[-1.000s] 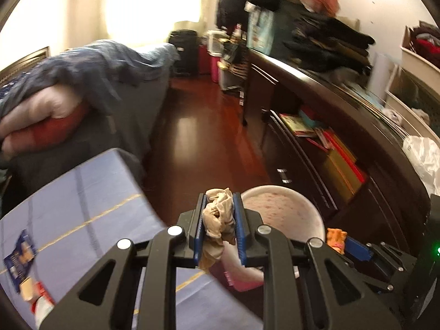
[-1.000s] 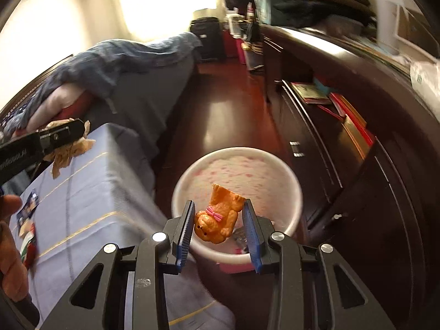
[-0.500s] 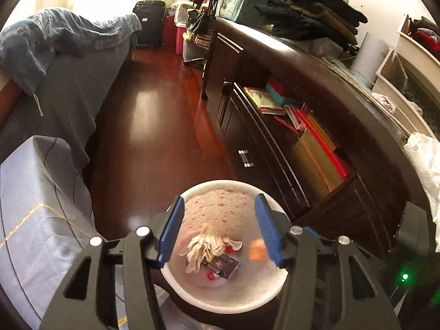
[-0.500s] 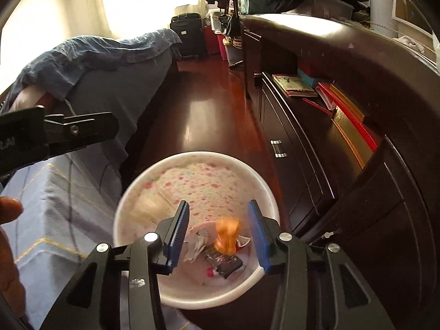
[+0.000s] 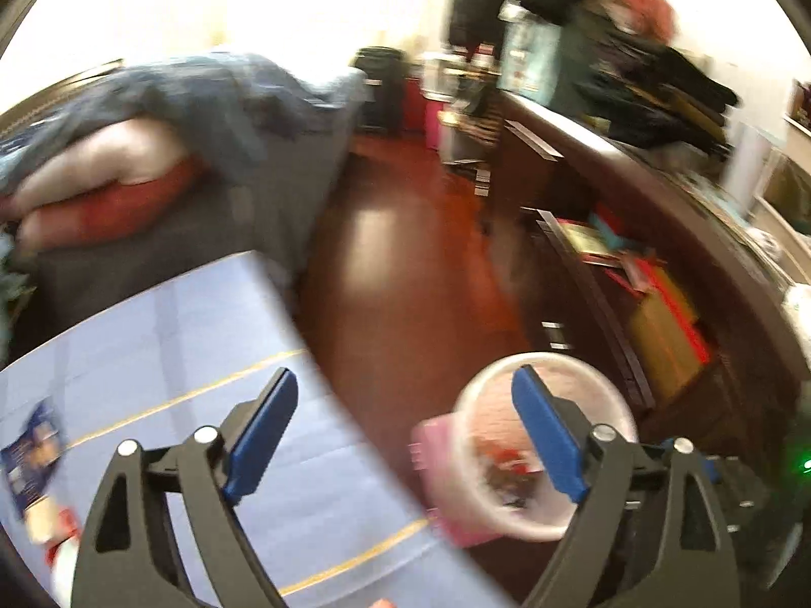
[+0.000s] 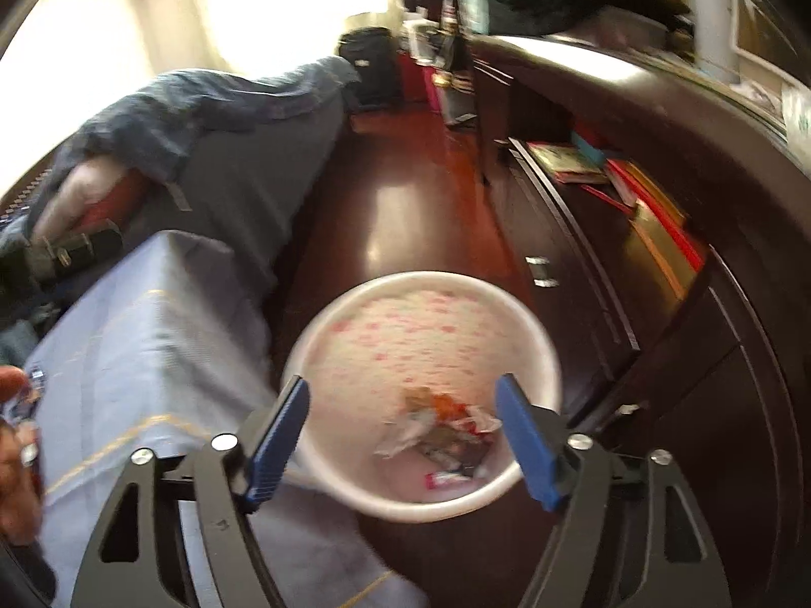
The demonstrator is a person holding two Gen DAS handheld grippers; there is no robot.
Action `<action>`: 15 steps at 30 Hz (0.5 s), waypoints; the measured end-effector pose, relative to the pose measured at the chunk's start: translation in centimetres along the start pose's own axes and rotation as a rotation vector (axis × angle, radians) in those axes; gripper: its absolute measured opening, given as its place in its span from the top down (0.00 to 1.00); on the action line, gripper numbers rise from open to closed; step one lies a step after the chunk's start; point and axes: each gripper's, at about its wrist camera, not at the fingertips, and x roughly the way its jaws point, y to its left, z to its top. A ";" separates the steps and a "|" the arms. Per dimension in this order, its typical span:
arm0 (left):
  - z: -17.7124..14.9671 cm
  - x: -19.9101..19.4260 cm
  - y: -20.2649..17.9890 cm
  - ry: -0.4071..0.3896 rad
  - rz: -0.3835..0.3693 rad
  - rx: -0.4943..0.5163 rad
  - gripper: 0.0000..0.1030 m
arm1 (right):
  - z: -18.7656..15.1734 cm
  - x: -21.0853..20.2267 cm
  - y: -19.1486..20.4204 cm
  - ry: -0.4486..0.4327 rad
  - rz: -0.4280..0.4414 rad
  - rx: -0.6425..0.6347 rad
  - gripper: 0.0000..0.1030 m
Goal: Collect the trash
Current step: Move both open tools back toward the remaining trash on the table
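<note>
Trash heaped in upright bin mouth up, both grippers' fingers just spread apart, nothing between.

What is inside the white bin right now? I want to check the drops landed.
Inside the white bin lies a small heap of trash: crumpled paper, an orange piece and wrappers. The blur hides detail, and whatever sits beneath the heap is covered.
</note>
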 end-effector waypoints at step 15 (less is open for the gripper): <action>-5.1 -7.3 25.3 0.040 0.428 -0.375 0.04 | -2.2 -4.7 16.6 -0.005 0.279 -0.305 0.18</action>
